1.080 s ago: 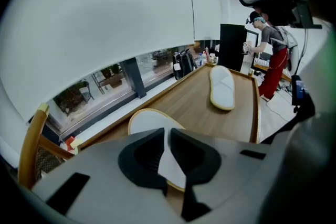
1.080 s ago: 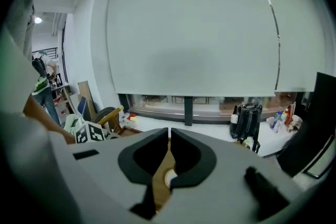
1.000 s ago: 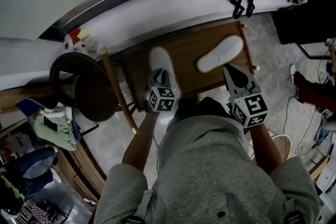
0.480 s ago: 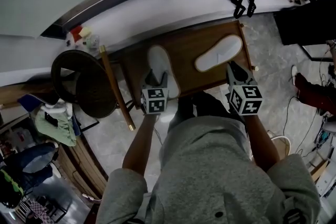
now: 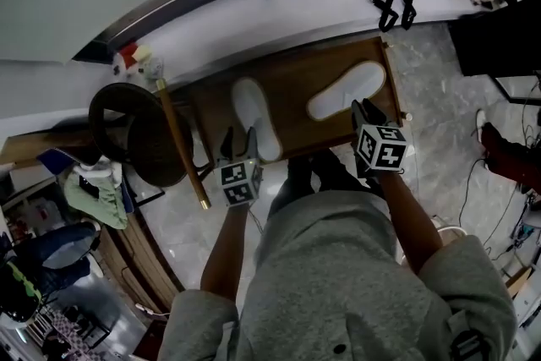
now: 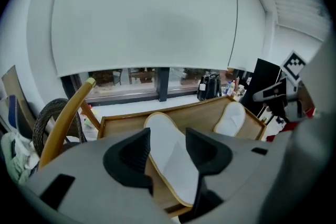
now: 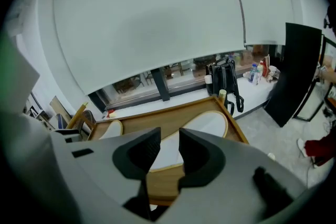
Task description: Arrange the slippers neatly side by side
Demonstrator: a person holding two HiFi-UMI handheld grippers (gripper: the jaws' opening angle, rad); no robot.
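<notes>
Left gripper (image 5: 240, 145), from the head view, hangs off the near edge of the table (image 5: 296, 79), its tips just behind the heel of the left slipper (image 5: 254, 116). That slipper lies sole up and points away from the person. The right slipper (image 5: 347, 91) lies well apart from it, slanted toward the far right corner. The right gripper (image 5: 363, 112) hovers at that slipper's near end.

Looking along the left gripper's own view, the jaws stand wide apart, having just been opening. The left slipper (image 6: 170, 165) shows in the gap between them, but the pads do not press on it, so it lies released on the wood. The right slipper (image 6: 231, 118) sits farther off at the right.

Through the right gripper's view, the jaws are parted by a narrower gap and clasp nothing. The right slipper (image 7: 207, 123) lies beyond the tips, its near rim showing in the gap, and the left slipper (image 7: 107, 128) rests at the far left.
</notes>
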